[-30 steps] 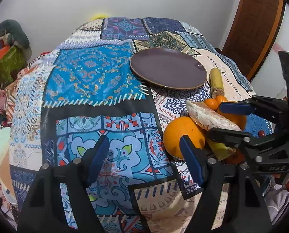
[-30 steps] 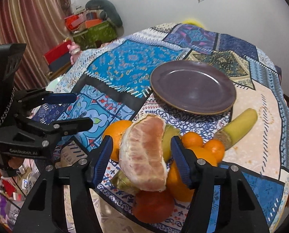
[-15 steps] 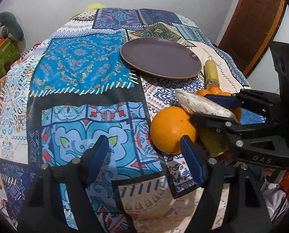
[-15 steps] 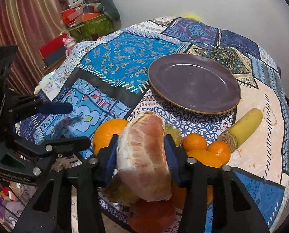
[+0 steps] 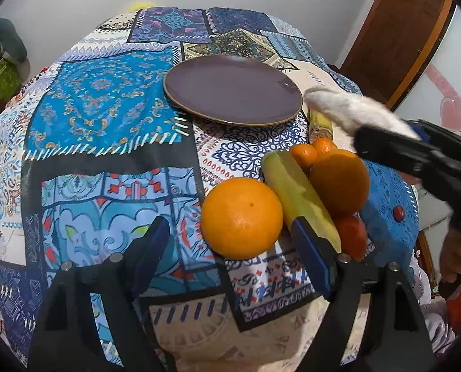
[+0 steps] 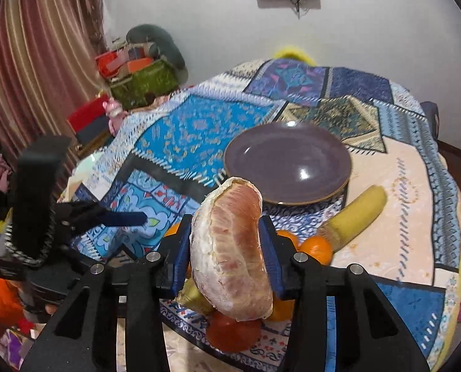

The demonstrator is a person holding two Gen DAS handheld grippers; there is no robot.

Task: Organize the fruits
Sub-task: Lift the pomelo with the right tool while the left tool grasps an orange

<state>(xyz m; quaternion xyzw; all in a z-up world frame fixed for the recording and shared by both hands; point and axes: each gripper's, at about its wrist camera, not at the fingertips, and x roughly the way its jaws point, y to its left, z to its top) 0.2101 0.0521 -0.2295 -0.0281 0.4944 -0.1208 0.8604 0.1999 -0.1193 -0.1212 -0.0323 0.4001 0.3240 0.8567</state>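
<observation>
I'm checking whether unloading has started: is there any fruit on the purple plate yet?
No, the purple plate lies bare on the tablecloth, while the right tongs hold the peeled pomelo segment short of it.

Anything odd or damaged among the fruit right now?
One piece stands out: the pomelo segment clamped in the right tongs is already peeled, its pink flesh and white pith exposed. The big orange, the bananas and the small oranges look whole. The purple plate holds nothing.
</observation>
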